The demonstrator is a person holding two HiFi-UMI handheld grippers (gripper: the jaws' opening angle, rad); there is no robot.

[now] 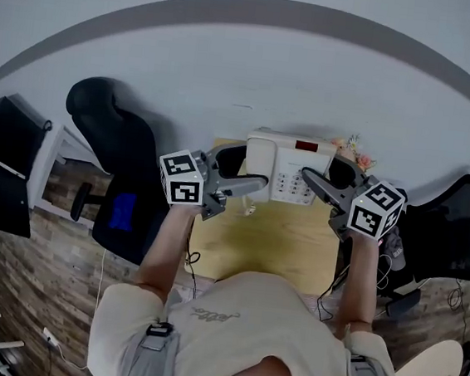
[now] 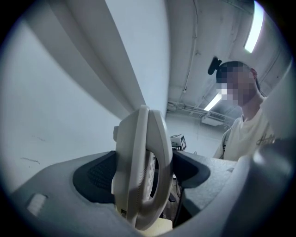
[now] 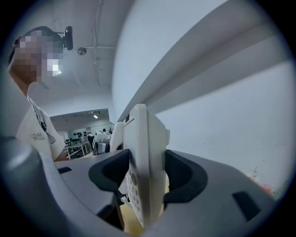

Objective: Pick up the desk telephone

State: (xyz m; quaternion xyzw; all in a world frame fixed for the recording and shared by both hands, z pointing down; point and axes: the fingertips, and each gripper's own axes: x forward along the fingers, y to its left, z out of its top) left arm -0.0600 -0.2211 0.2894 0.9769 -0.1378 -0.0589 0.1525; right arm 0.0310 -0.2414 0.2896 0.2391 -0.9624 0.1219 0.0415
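The cream desk telephone (image 1: 287,168), with a keypad and a small dark display, hangs over the far end of the wooden table (image 1: 263,240), clamped from both sides. My left gripper (image 1: 256,165) is shut on its left edge, where the handset lies. In the left gripper view the telephone (image 2: 143,171) stands edge-on between the dark pads (image 2: 97,176) of the left gripper (image 2: 144,175). My right gripper (image 1: 321,167) is shut on the right edge. The right gripper view shows the phone body (image 3: 147,166) and its keys pinched in the right gripper (image 3: 146,175). A cord (image 1: 249,210) dangles below the phone.
A white wall (image 1: 255,77) rises right behind the table. A black office chair (image 1: 115,141) stands to the left and another chair (image 1: 457,219) to the right. A dark monitor (image 1: 3,167) is at far left. Small flowers (image 1: 354,150) sit by the phone's right corner.
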